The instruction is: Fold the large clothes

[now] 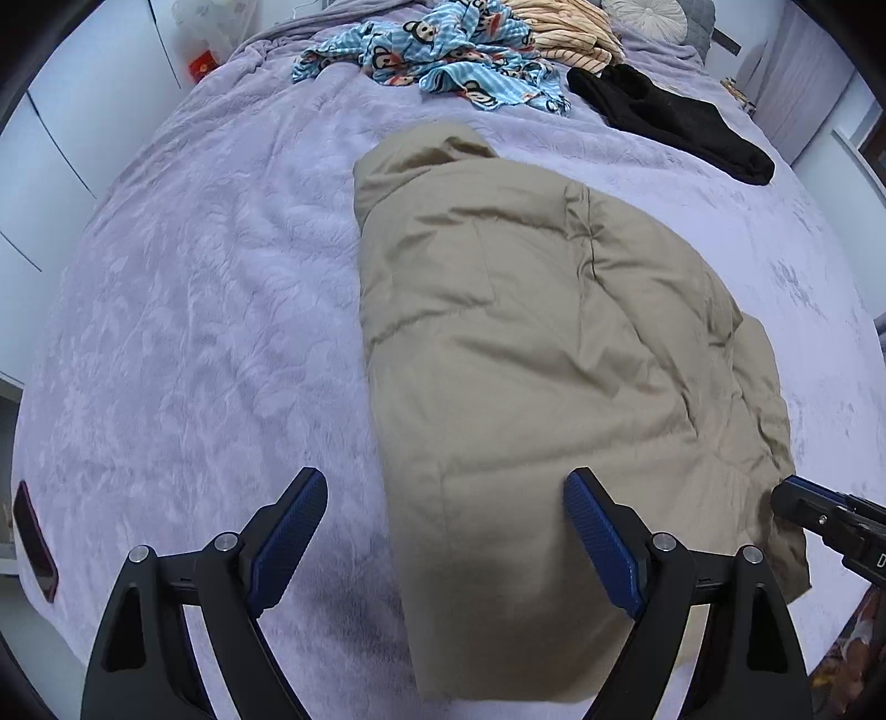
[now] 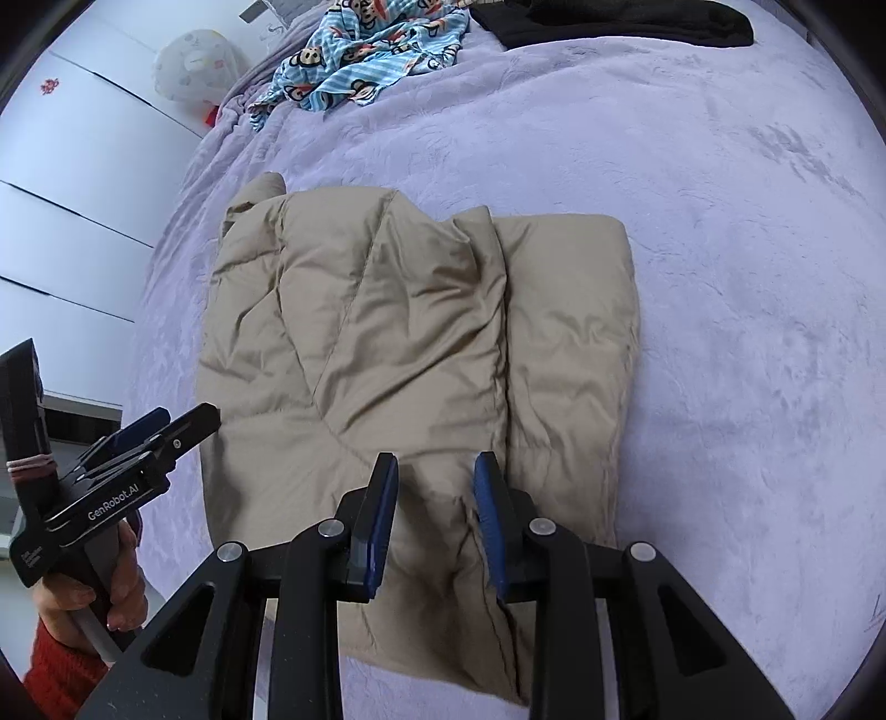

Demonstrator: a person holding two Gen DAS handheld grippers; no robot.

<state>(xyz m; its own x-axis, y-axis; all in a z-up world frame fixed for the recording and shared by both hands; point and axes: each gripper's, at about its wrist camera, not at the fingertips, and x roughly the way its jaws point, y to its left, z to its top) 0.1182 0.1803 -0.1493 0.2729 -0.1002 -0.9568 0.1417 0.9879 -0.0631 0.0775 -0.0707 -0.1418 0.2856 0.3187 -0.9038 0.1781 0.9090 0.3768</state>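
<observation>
Right tool (image 2: 436, 518) low over near hem of tan padded coat (image 2: 421, 343), jaws narrow, fabric bunched between but pinch not confirmable. Left tool (image 1: 443, 531) at 9 o'clock, wide, empty, probably clearing. Coat lengthwise-folded, mid-bed (image 2: 747, 332). Unfolded clothes (image 1: 443, 50) at 12 o'clock.

Home bedroom, lilac plush bedspread (image 1: 194, 310), strewn clothes, white wardrobe doors (image 2: 66, 183)

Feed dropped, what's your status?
Left hand-held gripper open, empty. Right hand-held gripper part open over the tan jacket, folded on the bed. Nothing blocking.
</observation>
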